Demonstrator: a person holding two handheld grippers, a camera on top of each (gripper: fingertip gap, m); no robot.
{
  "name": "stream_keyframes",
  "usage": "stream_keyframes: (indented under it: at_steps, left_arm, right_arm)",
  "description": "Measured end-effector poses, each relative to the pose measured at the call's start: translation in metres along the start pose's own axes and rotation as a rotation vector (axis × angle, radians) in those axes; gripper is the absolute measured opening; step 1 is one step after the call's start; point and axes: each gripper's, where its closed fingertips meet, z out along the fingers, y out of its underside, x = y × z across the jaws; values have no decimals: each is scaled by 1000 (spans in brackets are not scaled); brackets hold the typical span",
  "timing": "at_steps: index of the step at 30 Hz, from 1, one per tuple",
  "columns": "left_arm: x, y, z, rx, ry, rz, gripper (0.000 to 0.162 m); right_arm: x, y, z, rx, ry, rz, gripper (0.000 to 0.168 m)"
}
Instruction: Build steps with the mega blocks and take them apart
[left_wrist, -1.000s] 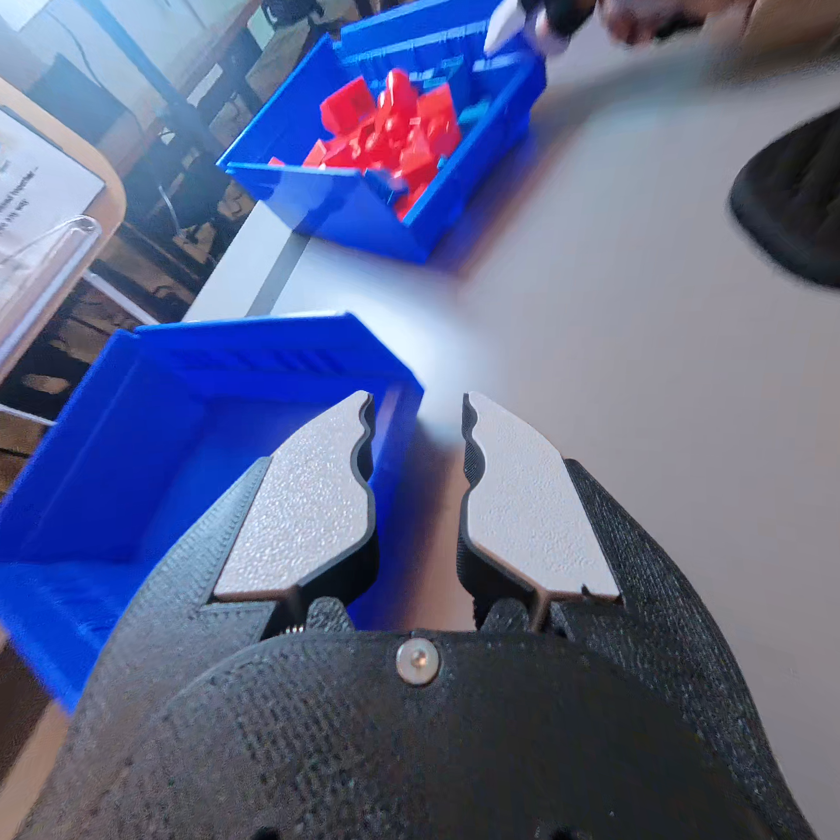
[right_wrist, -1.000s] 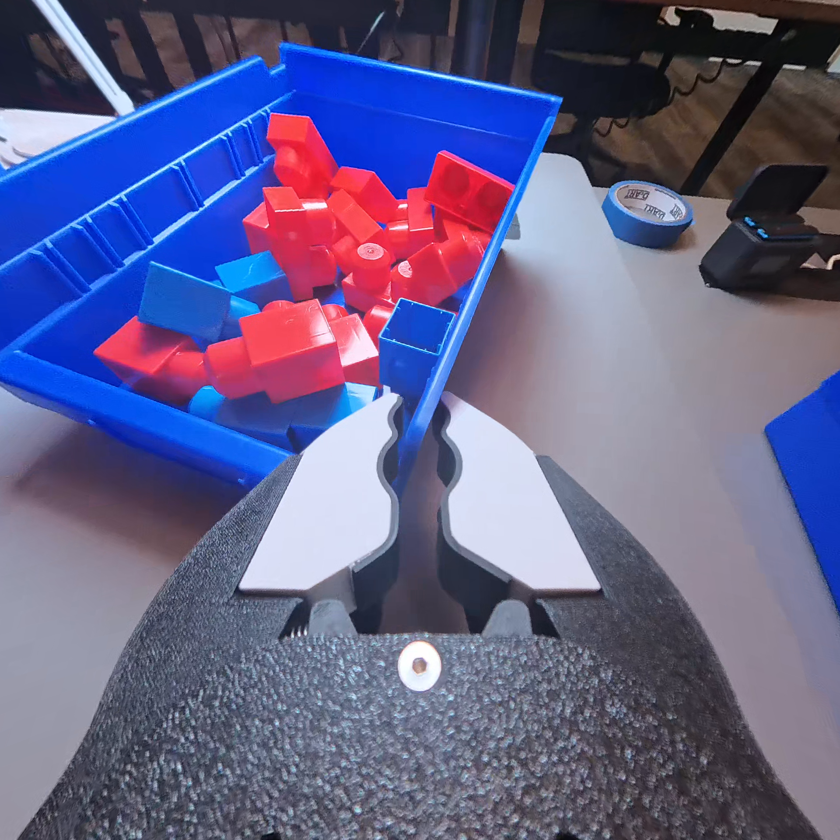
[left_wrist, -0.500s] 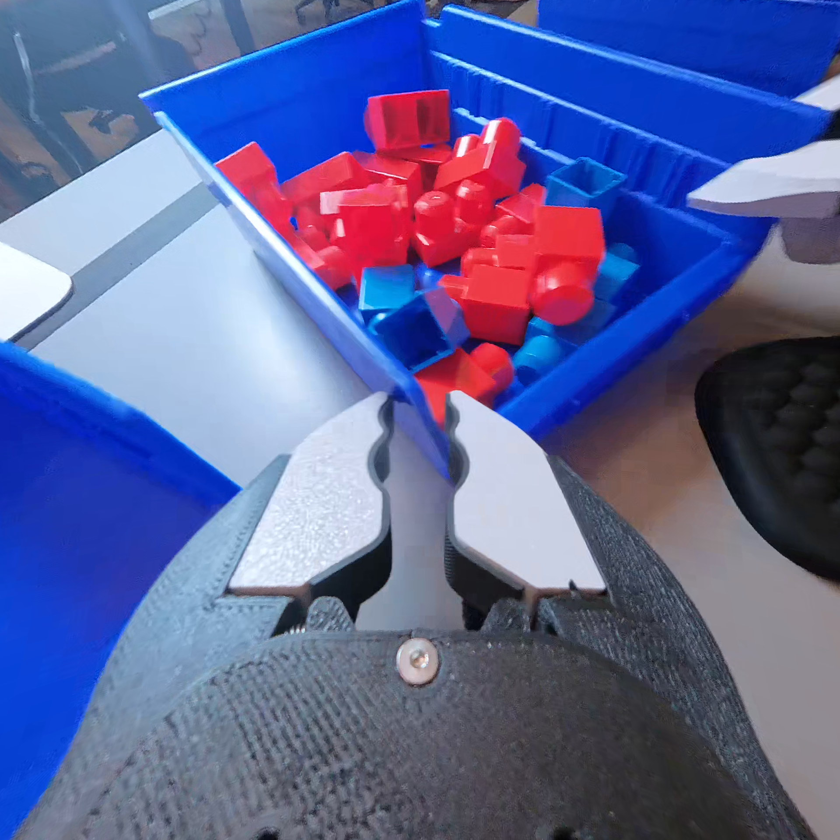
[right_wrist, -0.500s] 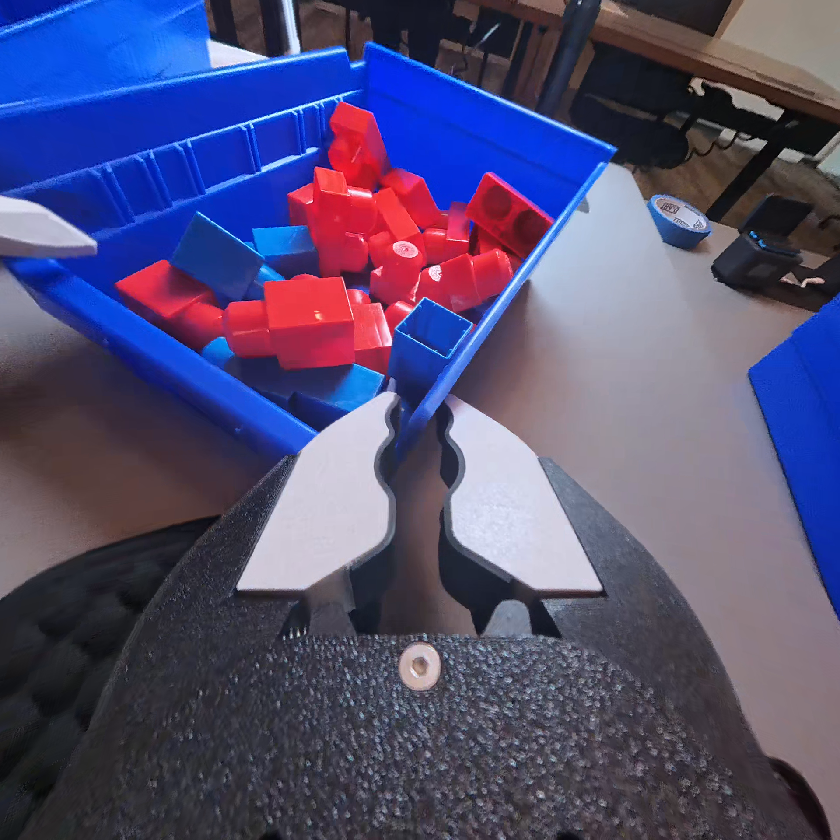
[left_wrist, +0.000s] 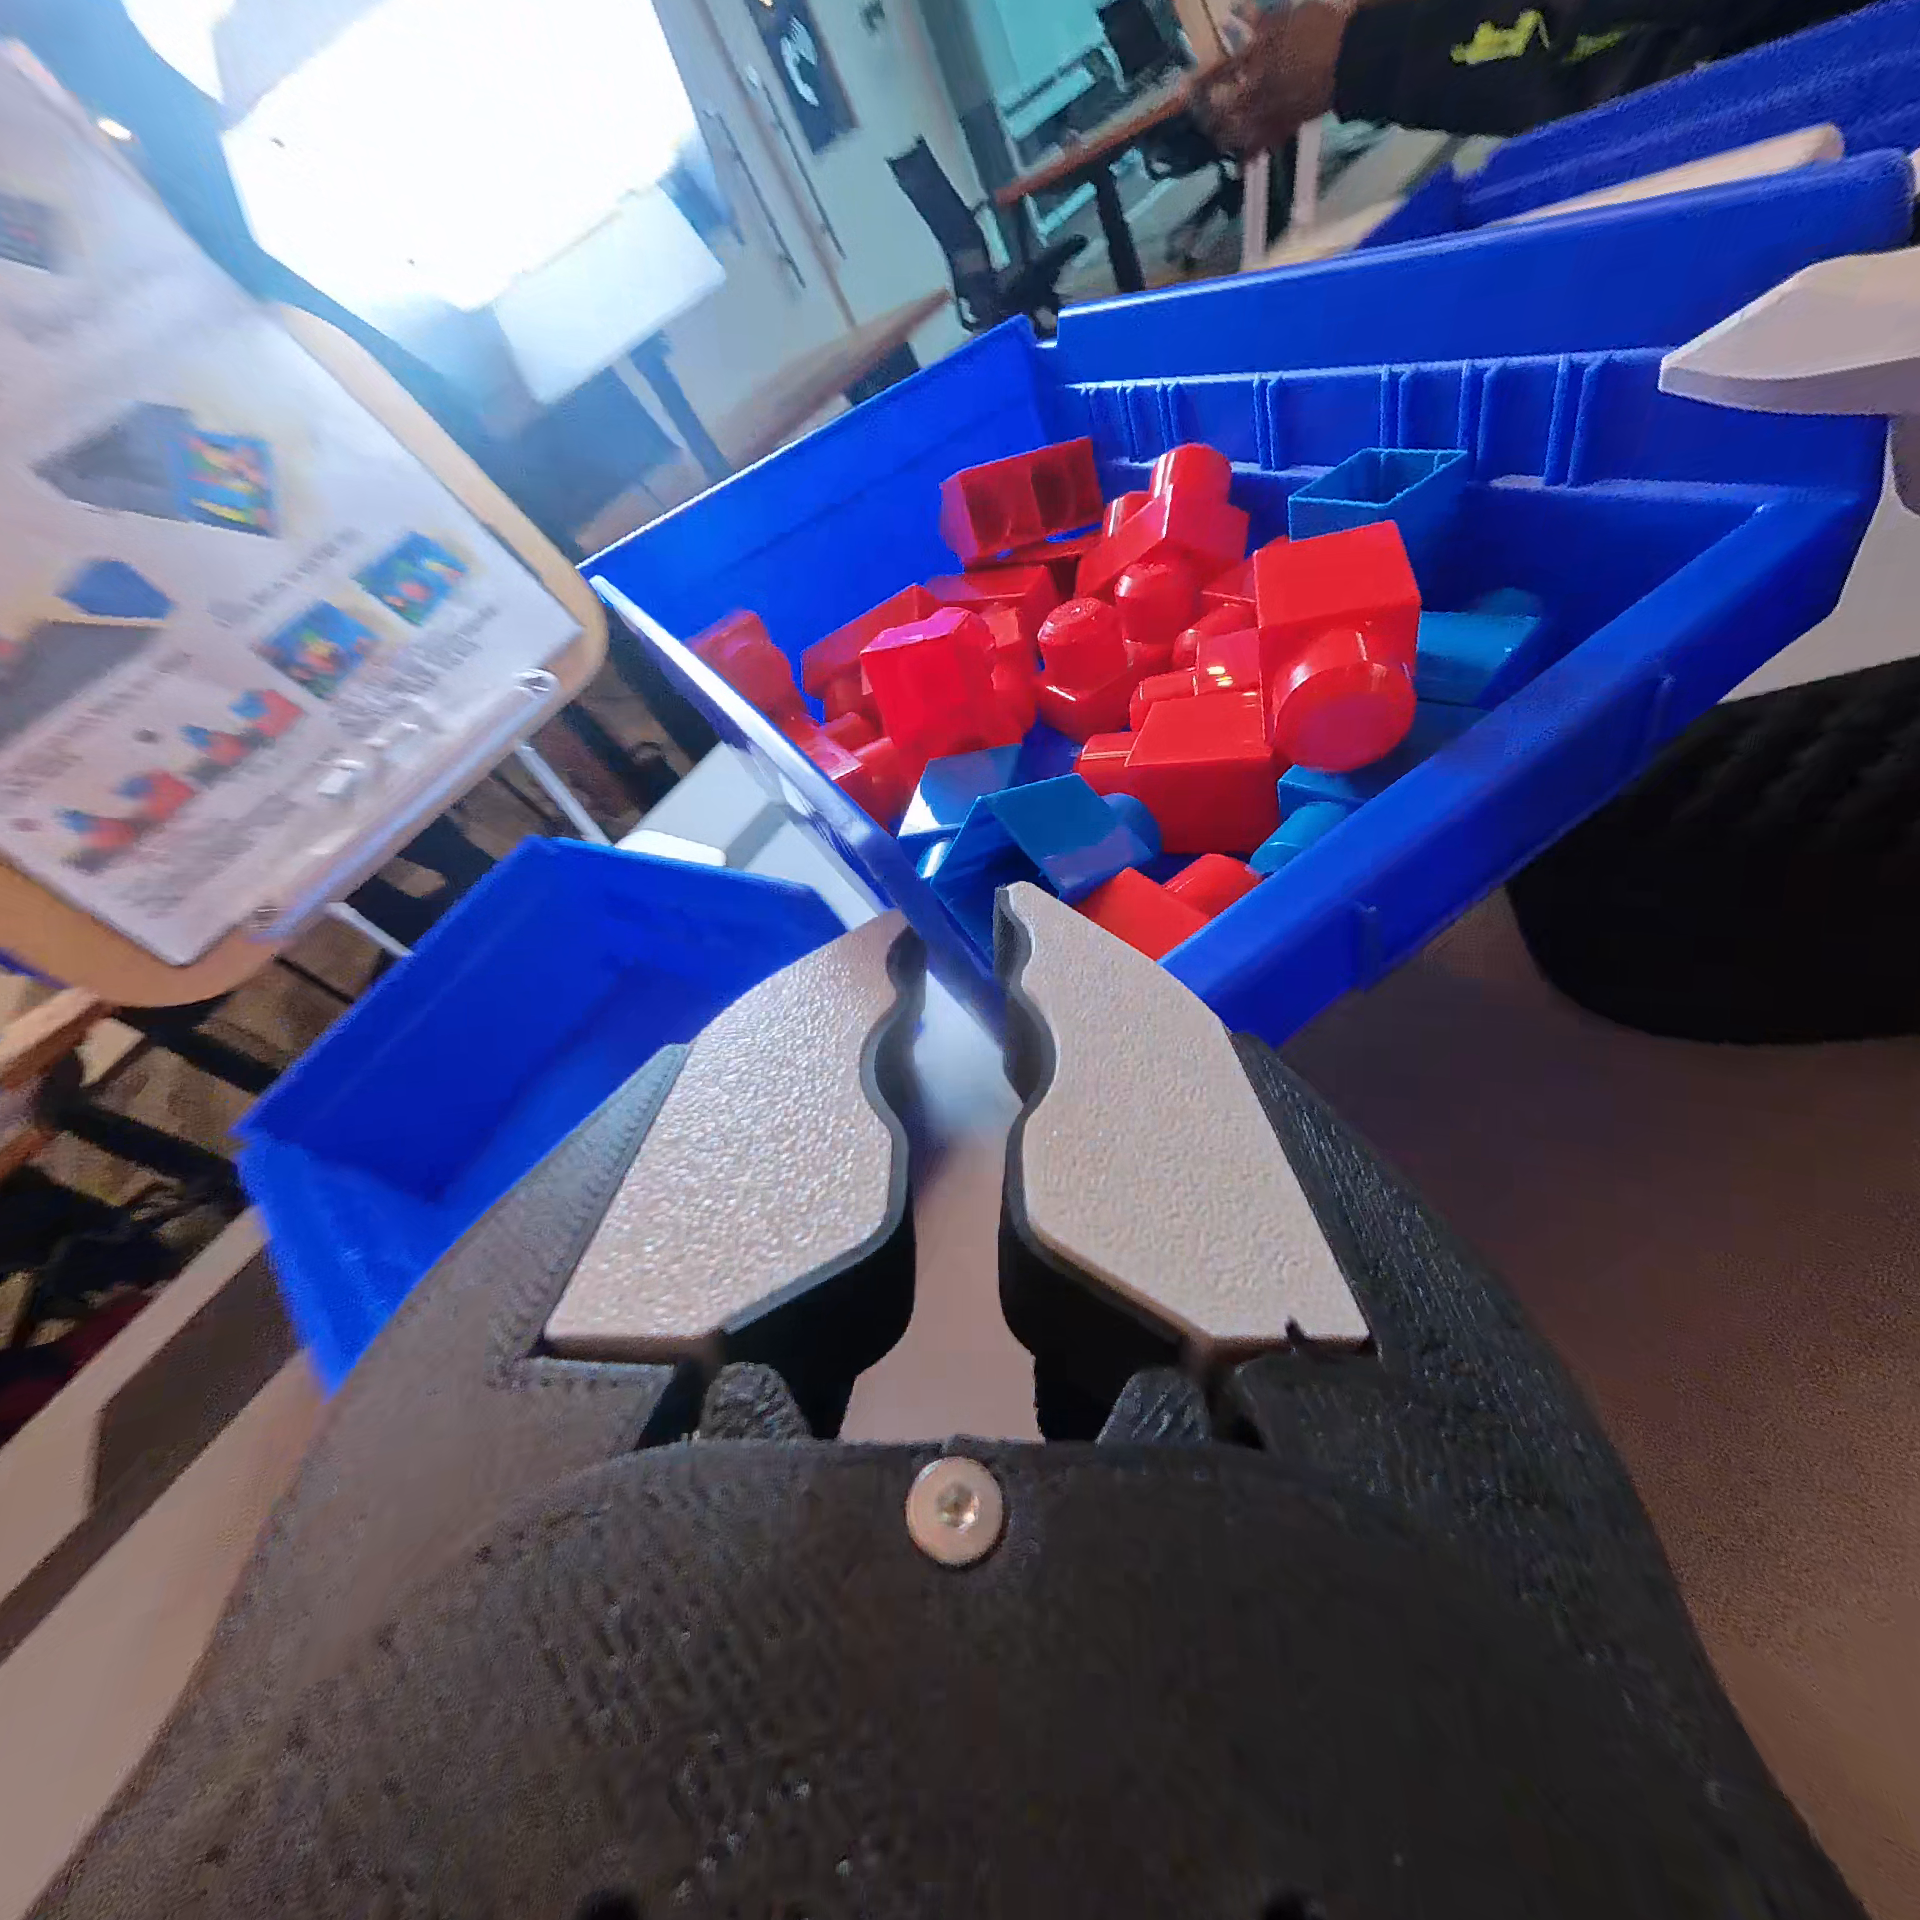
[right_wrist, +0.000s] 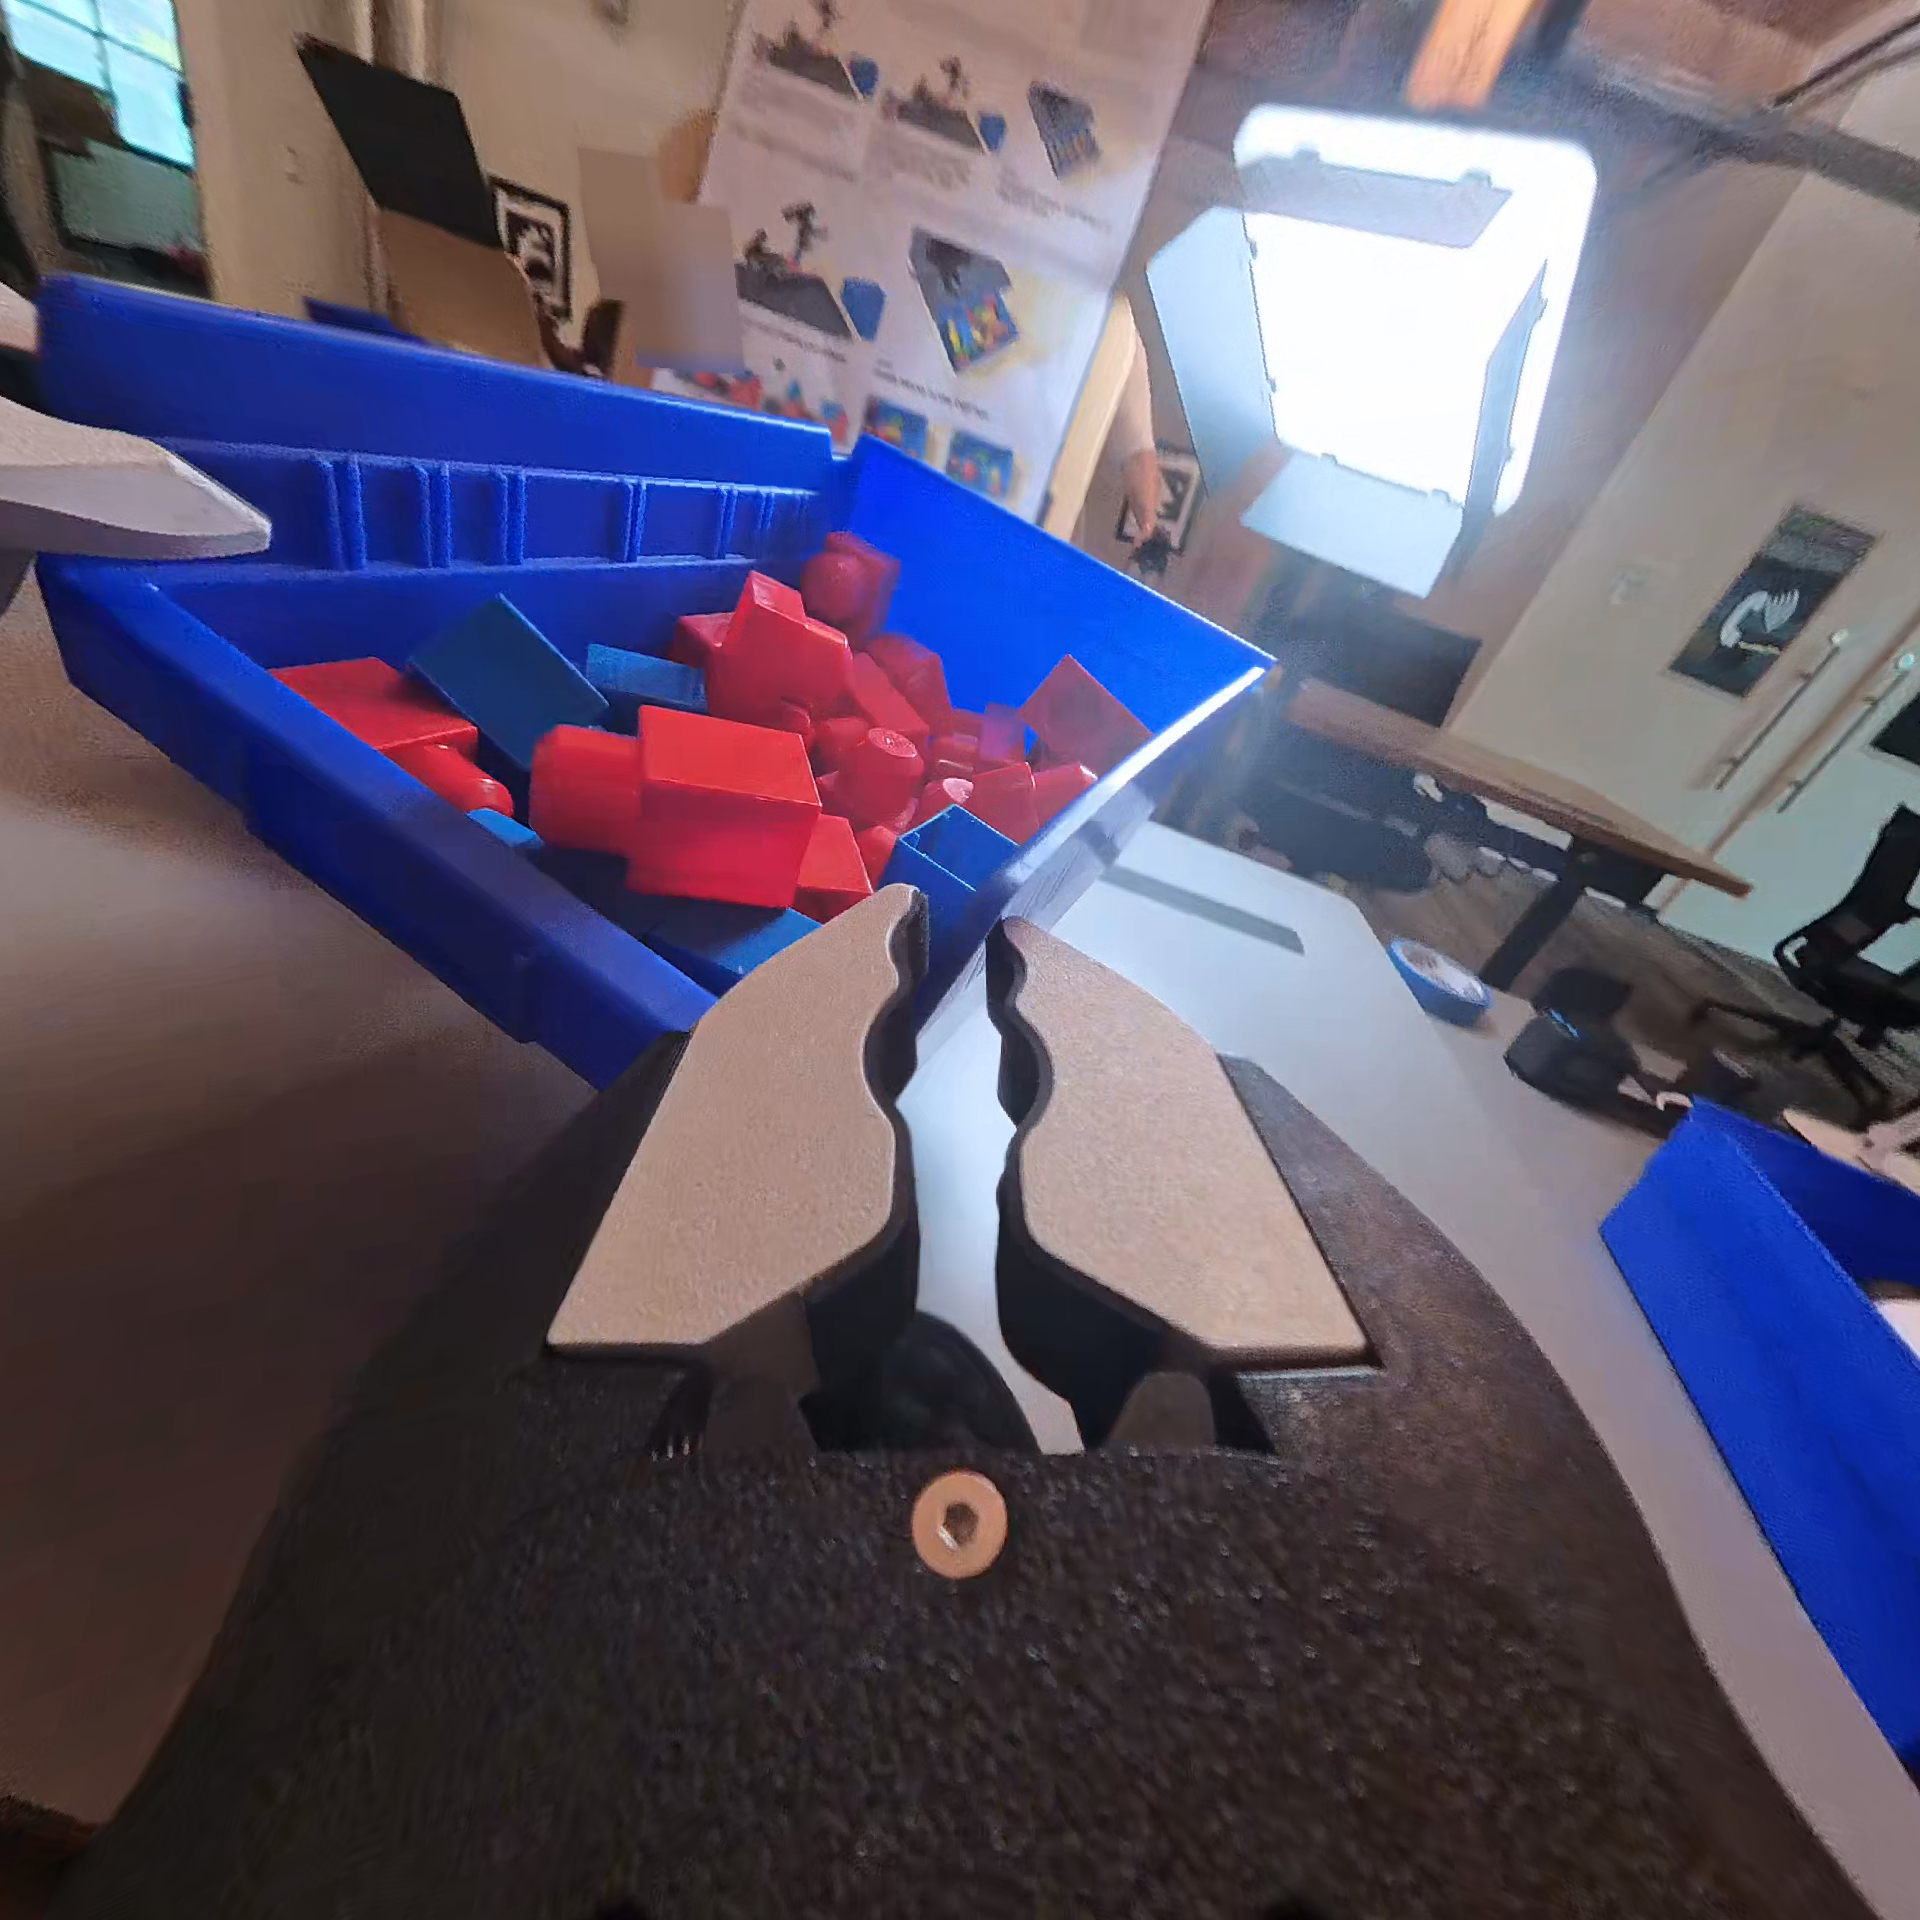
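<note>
Moved: you have tipped the bin (left_wrist: 1455, 914) up.
Grippers: left (left_wrist: 958, 935), right (right_wrist: 961, 935) both clamp its walls (opposite corners).
Progress: blocks (left_wrist: 1195, 758) unbuilt.

Your left gripper (left_wrist: 958, 935) has a textured black printed body and pale grey, wavy-edged fingers (left_wrist: 748, 1132). One silver screw (left_wrist: 954, 1509) sits centred. Your right gripper (right_wrist: 958, 930) looks alike.

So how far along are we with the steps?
Nothing is built: every mega block lies loose in the blue bin. In hand: the left claw and right claw each clamp a wall of that bin, which sits tilted. Left: picking blocks, stacking the steps, taking them apart.
</note>
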Motion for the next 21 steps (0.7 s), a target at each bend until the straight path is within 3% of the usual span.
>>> stream_keyframes:
  at_steps: [5, 10, 16, 21]
  left_arm:
    - [-49, -9, -79, 5, -200, -4, 12]
    - [-94, 22, -157, -68, -412, -45, 11]
    - [-130, 70, -234, -206, -578, -35, 11]
    - [-140, 128, -264, -317, -635, -113, 11]
  right_arm:
    - [-54, -64, 15, 137, -145, 21, 11]
    - [-134, -98, 48, 200, -327, 57, 10]
    - [-233, -107, 79, 220, -493, 91, 10]
    - [-296, -80, 100, 133, -613, 85, 10]
